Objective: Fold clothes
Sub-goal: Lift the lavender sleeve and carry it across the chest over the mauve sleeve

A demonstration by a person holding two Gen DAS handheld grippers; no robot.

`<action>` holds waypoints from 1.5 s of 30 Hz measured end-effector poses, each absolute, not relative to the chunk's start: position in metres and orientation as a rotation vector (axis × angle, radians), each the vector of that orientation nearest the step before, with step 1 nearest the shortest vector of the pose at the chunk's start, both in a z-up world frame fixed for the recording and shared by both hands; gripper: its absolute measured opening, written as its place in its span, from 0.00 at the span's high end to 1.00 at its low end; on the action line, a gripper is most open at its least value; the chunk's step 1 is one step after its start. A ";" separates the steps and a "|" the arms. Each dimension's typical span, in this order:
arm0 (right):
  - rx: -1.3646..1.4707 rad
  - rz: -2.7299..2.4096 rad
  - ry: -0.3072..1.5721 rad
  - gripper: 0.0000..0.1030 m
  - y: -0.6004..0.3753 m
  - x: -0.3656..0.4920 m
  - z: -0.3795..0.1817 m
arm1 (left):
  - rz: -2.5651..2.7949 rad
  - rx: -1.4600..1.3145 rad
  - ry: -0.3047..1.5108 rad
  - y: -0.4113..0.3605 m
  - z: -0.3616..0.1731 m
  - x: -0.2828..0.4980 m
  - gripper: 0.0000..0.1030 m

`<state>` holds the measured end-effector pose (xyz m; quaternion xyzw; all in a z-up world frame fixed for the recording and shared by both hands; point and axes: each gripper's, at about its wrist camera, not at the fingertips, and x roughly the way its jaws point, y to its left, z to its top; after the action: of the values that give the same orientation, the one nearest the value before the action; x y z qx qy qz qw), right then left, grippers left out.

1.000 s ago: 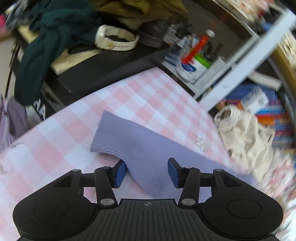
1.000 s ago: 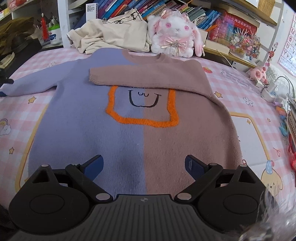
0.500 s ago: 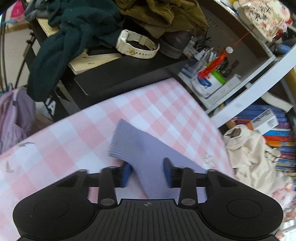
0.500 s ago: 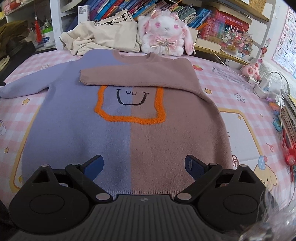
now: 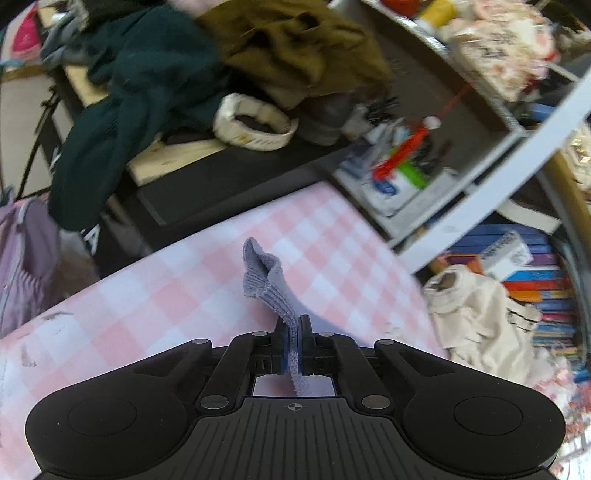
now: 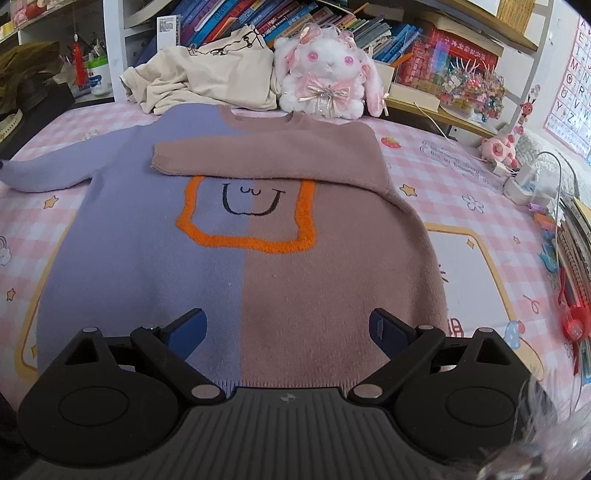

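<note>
Purple sleeve (image 5: 271, 291) between left gripper (image 5: 293, 341) fingers

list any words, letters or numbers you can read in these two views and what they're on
"M", "N", "Q", "R", "Y", "Z": single letters in the grid on the alphabet poster at the right wall; its other cells are too small to read.
Handwriting-style print on the pink bedsheet: too small and warped to read.
Book spines on the shelf: illegible.
White tub label, left wrist view: blurred.
The sweater carries only a stitched smiling face, no text.
</note>
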<state>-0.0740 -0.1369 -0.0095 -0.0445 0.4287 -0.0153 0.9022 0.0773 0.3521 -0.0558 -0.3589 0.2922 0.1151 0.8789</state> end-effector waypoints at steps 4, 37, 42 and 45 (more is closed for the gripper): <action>-0.091 -0.023 0.890 0.07 -0.134 -0.076 -0.010 | 0.201 -0.689 0.573 0.342 -0.039 0.071 0.97; -0.156 0.309 0.818 0.07 -0.207 -0.053 -0.006 | -0.106 -0.306 0.362 0.099 0.090 0.068 0.97; -0.156 0.362 0.814 0.07 -0.238 -0.044 -0.010 | -0.134 -0.303 0.406 0.041 0.081 0.085 0.97; -0.131 0.378 0.816 0.07 -0.256 -0.040 -0.010 | -0.142 -0.312 0.440 0.011 0.075 0.096 0.97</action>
<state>-0.0399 -0.2556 -0.0102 -0.0635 0.3942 0.1826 0.8985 0.0958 0.0113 0.0749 -0.1542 0.2173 -0.0699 0.9613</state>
